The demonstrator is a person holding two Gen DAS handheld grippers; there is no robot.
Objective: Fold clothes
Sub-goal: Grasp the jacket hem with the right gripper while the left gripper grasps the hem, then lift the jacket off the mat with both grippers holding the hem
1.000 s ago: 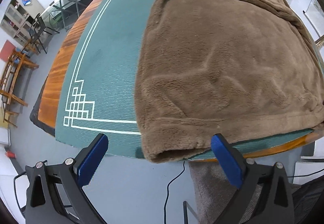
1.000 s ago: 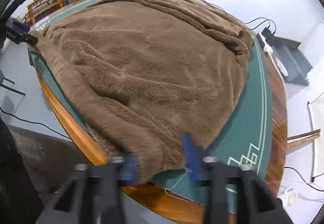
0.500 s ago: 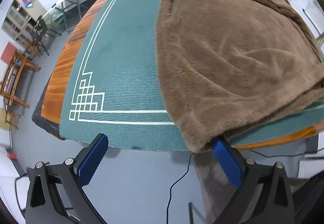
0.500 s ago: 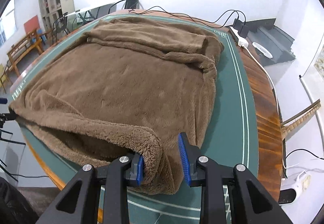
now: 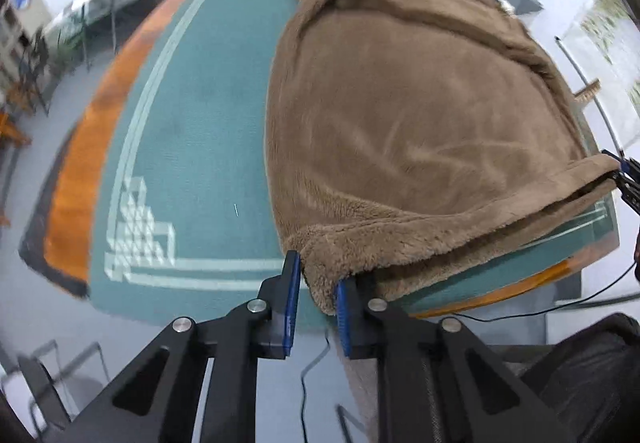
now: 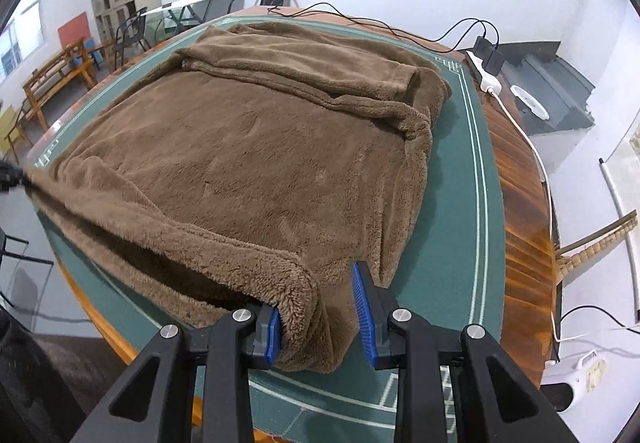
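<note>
1. At the near left corner of the table, left wrist view: the left gripper (image 5: 316,307) has its jaws closing on the near left corner of the brown fleece garment (image 5: 420,131), with the fleece between the blue pads. The garment lies spread on the green mat (image 5: 192,147) and runs away from the gripper toward the far edge. Its near hem stretches rightward to the right gripper (image 5: 626,183), which is cut off at the frame edge. The frame is motion-blurred, so pad contact is hard to confirm.

2. At the near right corner, right wrist view: the right gripper (image 6: 316,307) pinches the garment's (image 6: 280,147) near right corner, a thick bunch of fleece filling the gap. The hem is lifted off the mat (image 6: 456,227) and sags leftward to the left gripper, barely visible at the left edge. Each hand holds its own near corner, so the fold likely goes near-to-far. The far sleeves are bunched, and the layers underneath are hidden.
</note>
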